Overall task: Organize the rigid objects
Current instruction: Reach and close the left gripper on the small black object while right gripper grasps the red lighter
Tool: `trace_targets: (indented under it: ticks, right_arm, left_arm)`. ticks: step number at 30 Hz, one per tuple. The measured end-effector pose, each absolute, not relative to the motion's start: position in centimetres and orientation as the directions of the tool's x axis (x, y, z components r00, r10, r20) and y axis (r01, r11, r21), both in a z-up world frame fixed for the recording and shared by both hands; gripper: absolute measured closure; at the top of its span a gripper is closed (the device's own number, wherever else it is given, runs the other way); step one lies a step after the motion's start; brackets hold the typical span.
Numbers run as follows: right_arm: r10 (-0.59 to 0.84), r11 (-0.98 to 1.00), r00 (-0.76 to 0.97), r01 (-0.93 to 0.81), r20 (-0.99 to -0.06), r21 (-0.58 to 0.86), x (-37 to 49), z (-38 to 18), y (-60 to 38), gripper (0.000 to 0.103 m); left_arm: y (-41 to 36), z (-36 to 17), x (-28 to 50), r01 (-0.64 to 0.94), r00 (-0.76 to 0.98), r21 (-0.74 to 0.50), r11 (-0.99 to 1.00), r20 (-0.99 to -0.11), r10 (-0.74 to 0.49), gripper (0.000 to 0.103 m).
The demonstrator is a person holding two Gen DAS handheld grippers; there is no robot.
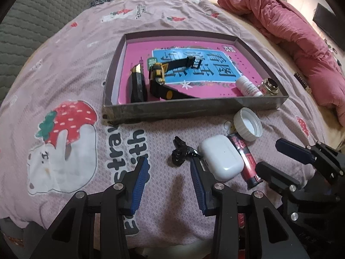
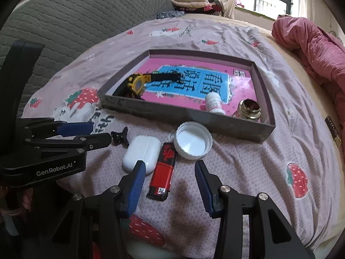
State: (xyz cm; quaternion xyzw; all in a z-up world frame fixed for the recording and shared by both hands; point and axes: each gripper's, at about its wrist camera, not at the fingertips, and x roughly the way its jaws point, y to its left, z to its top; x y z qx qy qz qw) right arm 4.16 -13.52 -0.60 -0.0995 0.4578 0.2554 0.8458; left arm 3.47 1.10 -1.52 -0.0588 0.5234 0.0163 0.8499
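Both cameras ride the handheld tools, looking steeply down along their own blue-padded fingers at the bed. The left wrist view sits low and close behind the left gripper [image 1: 169, 168], the earbud case [image 1: 222, 157] just right of its tips. The right wrist view trails the right gripper [image 2: 169, 170], the lighter [image 2: 162, 170] between its fingers. Both share the tray [image 1: 194, 108] ahead, and each catches the other gripper at its edge.
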Motion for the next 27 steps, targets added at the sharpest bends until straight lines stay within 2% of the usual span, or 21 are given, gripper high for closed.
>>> trace_targets:
  ticks: [27]
  right_arm:
    - [0.337,0.854,0.408,-0.513,-0.849,0.093,4.8,-2.5,-13.3,0.056]
  left_arm:
    - [1.5,-3.9,5.2,-0.044,0.457,-0.159,0.986,-0.881,-0.122,0.063]
